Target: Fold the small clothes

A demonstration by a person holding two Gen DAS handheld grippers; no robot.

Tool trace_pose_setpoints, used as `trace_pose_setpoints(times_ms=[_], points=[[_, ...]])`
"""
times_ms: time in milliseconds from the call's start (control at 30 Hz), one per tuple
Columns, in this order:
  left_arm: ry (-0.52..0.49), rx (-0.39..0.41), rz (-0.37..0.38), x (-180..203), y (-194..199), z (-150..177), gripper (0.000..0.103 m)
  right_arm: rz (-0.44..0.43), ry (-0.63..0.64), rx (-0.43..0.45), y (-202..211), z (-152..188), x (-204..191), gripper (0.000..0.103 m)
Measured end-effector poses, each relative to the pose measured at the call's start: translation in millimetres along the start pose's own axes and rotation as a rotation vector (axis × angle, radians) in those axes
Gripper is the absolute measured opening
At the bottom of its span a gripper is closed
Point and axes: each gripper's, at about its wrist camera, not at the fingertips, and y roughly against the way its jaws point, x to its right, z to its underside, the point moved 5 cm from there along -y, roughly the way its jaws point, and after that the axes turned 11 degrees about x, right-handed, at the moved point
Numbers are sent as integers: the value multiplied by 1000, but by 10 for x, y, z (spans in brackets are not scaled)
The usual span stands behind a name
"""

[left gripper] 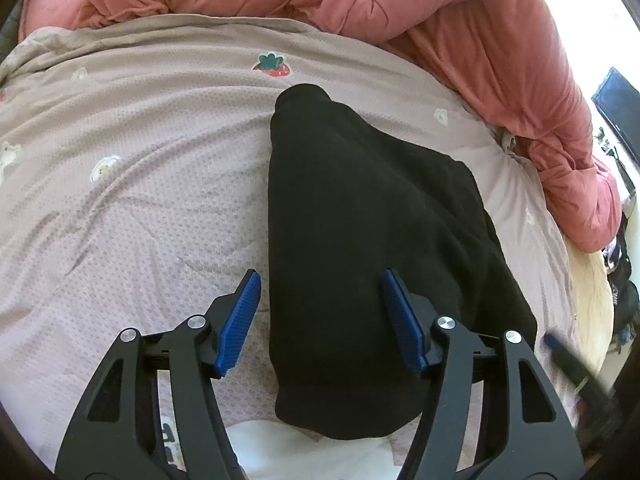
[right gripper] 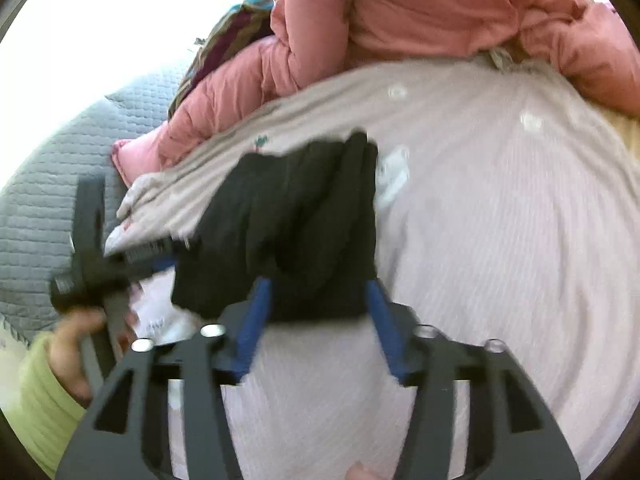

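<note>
The black garment (left gripper: 372,216) is lying on the pinkish quilted bedspread (left gripper: 140,168), folded into a long, narrow shape whose long axis is running straight away from the left gripper (left gripper: 320,300), from a hem close under the tool toward a narrow far end pointing at the heaped pink duvet (left gripper: 460,20). The left gripper's jaws are standing spread, the blue pads (left gripper: 240,320) pinching nothing: one pad is hovering over bare bedspread just beside the cloth's edge, the other over the black fabric itself. In the right wrist view, which is blurred, the right gripper (right gripper: 320,308) is also standing spread, its pads flanking the garment's near edge without visibly pressing it; whether they are touching the fabric I cannot tell. Both tools are sitting close to the same near end, so neither is clearly nearer. No container is showing. A hand (right gripper: 80,344) in a light green sleeve (right gripper: 36,400) is gripping the left tool's handle.
</note>
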Motion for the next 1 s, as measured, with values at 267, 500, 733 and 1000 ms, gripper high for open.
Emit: trace_pose_setpoints(times_ms=[267, 500, 733, 1000], points=[[-25, 20, -1, 33, 76, 34, 55, -18, 66, -161, -832, -470, -187, 58], [-26, 27, 11, 29, 95, 30, 55, 70, 72, -186, -1245, -513, -81, 70], [-57, 38, 5, 75, 108, 19, 55, 88, 86, -227, -1431, -386, -53, 52], [-70, 41, -2, 100, 131, -2, 55, 59, 146, -177, -1349, -418, -127, 16]])
